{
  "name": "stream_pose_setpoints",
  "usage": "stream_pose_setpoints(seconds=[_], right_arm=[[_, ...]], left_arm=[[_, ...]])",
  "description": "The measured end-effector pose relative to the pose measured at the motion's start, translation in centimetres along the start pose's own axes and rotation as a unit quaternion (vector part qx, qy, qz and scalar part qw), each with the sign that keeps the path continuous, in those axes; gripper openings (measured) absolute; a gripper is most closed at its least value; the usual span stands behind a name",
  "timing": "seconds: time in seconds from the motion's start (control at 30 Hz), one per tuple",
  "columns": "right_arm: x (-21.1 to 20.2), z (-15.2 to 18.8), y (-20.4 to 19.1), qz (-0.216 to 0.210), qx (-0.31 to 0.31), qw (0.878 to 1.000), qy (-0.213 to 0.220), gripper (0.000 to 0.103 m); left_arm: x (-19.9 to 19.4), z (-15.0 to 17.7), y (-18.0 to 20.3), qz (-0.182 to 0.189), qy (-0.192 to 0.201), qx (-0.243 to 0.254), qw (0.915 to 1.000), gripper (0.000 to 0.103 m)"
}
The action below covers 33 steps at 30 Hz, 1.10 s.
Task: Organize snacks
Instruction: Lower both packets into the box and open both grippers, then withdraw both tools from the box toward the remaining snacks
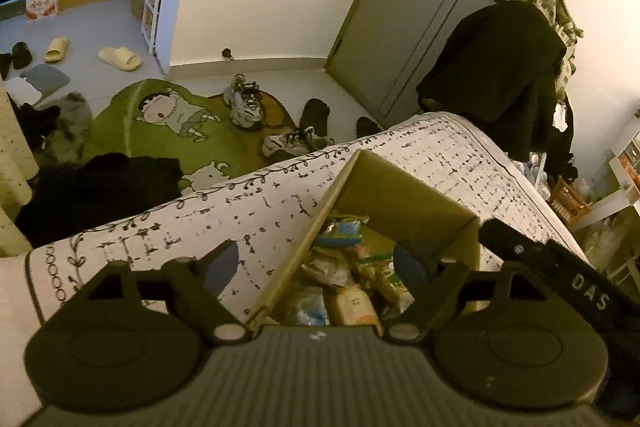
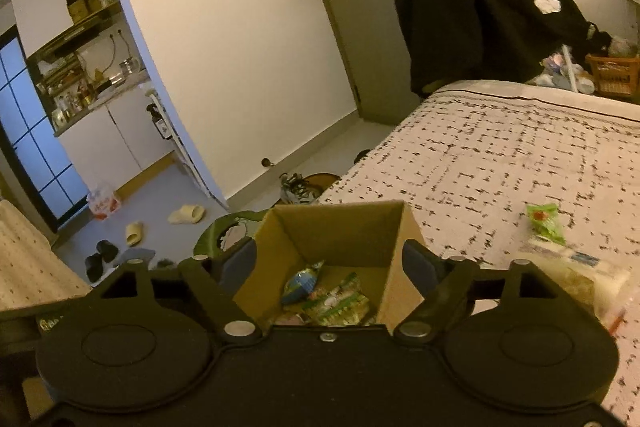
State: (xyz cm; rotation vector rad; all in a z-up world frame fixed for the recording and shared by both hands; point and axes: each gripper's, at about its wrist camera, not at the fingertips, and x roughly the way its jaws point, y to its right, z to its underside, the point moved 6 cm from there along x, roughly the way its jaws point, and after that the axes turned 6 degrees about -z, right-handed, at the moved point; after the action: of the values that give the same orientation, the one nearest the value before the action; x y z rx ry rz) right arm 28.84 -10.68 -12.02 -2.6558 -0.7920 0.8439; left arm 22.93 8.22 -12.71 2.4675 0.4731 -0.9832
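**Snack box on a patterned bed**

A cardboard box [image 2: 336, 227] of snack packets [image 2: 336, 301] is set on the speckled bedspread [image 2: 500, 155]. Both the left gripper [image 1: 316, 265] and right gripper [image 2: 330, 263] are held wide apart, empty, above it. Shoes [image 1: 244, 103] are scattered on the floor

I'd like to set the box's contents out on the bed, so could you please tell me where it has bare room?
The patterned bedspread is bare from the cardboard box back to the far edge by the dark coat. Another bare strip lies left of the box, toward the bed's edge. It is crowded near right, around the green packet and white package.
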Motion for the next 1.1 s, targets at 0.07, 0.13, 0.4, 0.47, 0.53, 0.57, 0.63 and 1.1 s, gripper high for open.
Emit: stream_pose_setpoints(seconds=[0.07, 0.13, 0.4, 0.47, 0.53, 0.57, 0.63, 1.1], right_arm=[[-0.6, 0.3, 0.4, 0.008, 0.004, 1.0, -0.004, 0.08], [-1.3, 0.7, 0.7, 0.016, 0.008, 1.0, -0.003, 0.089], [-4.3, 0.1, 1.0, 0.04, 0.01, 0.999, -0.008, 0.095], [-5.4, -0.3, 1.0, 0.043, 0.006, 0.999, -0.002, 0.096], [-6.4, -0.7, 1.3, 0.044, 0.002, 0.999, 0.005, 0.098], [-6.9, -0.8, 1.3, 0.045, 0.0, 0.999, 0.009, 0.098], [-8.0, -1.2, 1.6, 0.049, -0.003, 0.999, 0.013, 0.099], [-12.1, -1.1, 5.2, 0.07, -0.003, 0.997, 0.012, 0.101]], left_arm=[[-0.5, 0.1, -0.1, -0.001, 0.001, -0.001, 1.0, 0.087], [-1.1, 0.2, 0.0, -0.006, 0.005, 0.002, 1.0, 0.09], [-3.5, 0.6, 1.0, -0.001, 0.006, 0.006, 1.0, 0.103], [-4.1, 0.7, 1.3, 0.005, 0.009, 0.009, 0.9999, 0.103], [-4.6, 0.8, 1.7, 0.01, 0.011, 0.013, 0.9998, 0.103], [-4.9, 0.9, 1.9, 0.011, 0.012, 0.015, 0.9997, 0.103], [-5.4, 1.1, 2.5, 0.017, 0.013, 0.019, 0.9996, 0.103], [-7.6, 2.5, 5.3, 0.031, 0.016, 0.043, 0.9985, 0.103]])
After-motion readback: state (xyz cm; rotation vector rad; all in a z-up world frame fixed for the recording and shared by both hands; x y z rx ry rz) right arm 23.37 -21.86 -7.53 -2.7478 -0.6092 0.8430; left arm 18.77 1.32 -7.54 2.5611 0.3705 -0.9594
